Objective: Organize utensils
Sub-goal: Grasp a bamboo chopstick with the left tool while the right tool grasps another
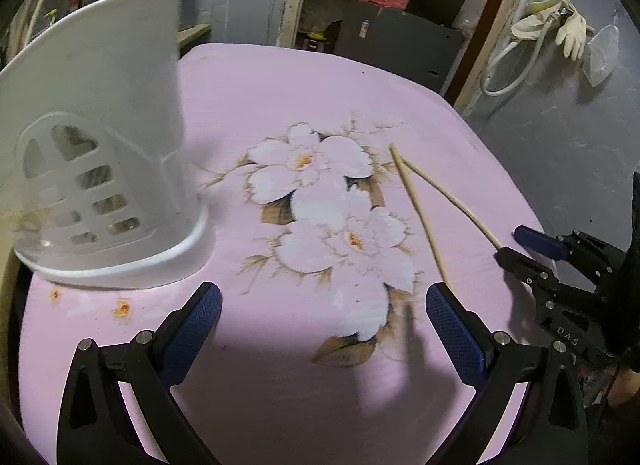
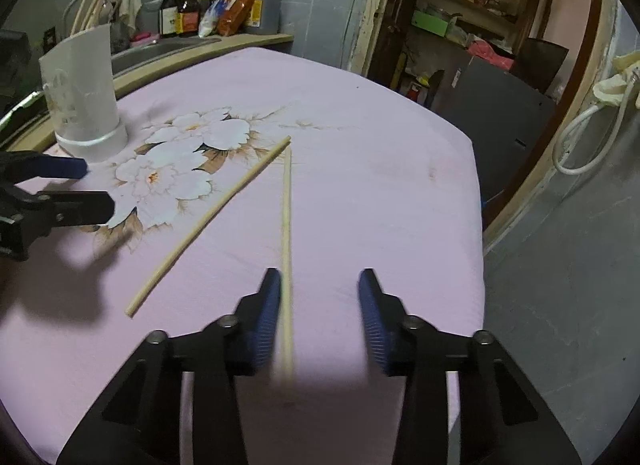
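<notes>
Two wooden chopsticks lie in a V on the pink flowered tablecloth (image 2: 360, 145). One chopstick (image 2: 286, 233) runs straight between my right gripper's (image 2: 320, 305) open fingers, close to the left pad. The other chopstick (image 2: 208, 225) lies to its left, slanted. In the left wrist view they show as the right chopstick (image 1: 452, 201) and the left chopstick (image 1: 420, 217), with the right gripper (image 1: 520, 245) at the end of one. My left gripper (image 1: 324, 313) is open and empty above the cloth. A white slotted utensil holder (image 1: 100, 145) stands at the table's left; it also shows in the right wrist view (image 2: 84, 97).
Sauce bottles (image 2: 216, 5) stand on a counter behind the table. A shelf unit (image 2: 460, 5) and a dark box (image 2: 500, 105) stand past the far edge. Gloves and a hose (image 1: 552, 29) hang on the right wall. The table edge (image 2: 478, 225) drops off at right.
</notes>
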Available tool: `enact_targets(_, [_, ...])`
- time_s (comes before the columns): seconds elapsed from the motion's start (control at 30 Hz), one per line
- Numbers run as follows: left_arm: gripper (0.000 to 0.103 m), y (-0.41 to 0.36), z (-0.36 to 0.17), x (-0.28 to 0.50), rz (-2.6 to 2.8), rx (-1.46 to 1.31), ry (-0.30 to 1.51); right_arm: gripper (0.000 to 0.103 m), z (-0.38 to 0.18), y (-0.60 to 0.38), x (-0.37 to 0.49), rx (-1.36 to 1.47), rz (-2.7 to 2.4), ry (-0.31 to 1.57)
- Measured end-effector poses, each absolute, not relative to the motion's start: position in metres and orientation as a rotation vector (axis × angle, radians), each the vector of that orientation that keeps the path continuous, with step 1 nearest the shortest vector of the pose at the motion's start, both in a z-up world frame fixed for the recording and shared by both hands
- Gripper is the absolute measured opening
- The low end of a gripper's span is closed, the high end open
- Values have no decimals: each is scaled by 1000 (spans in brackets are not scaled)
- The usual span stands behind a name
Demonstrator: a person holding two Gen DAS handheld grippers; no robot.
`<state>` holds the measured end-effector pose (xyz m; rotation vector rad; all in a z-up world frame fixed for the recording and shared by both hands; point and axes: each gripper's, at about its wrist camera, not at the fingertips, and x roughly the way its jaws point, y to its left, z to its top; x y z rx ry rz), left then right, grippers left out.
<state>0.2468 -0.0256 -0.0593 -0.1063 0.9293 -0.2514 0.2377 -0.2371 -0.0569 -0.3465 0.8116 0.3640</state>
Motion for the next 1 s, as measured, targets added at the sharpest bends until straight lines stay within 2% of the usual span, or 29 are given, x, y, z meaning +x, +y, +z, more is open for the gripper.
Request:
enact_targets(0.13, [93, -36, -55, 252, -296, -95, 917, 11, -55, -239, 234, -357, 386, 798])
enact_targets(0.2, [86, -48, -54, 257, -326, -76, 923, 7, -55, -237, 233, -386, 367, 784])
enact_targets(0.33, [67, -64, -56, 270, -382, -37, 940, 6, -56, -249, 239, -370, 344, 791])
enact_targets(0.47, [55, -76, -55, 286, -425, -30, 949, 6, -56, -270, 245, -299, 341, 816])
enact_targets(0.63, [29, -95, -58, 316, -449, -34, 999, 6, -52, -280, 249, -232, 382, 858])
enact_targets(0.73, [19, -102, -64, 336, -411, -15, 1061, 7, -52, -285, 254, -188, 406, 886])
enact_targets(1.0, [12, -96, -63, 363, -416, -53, 1122, 10, -51, -271, 281, -226, 439, 950])
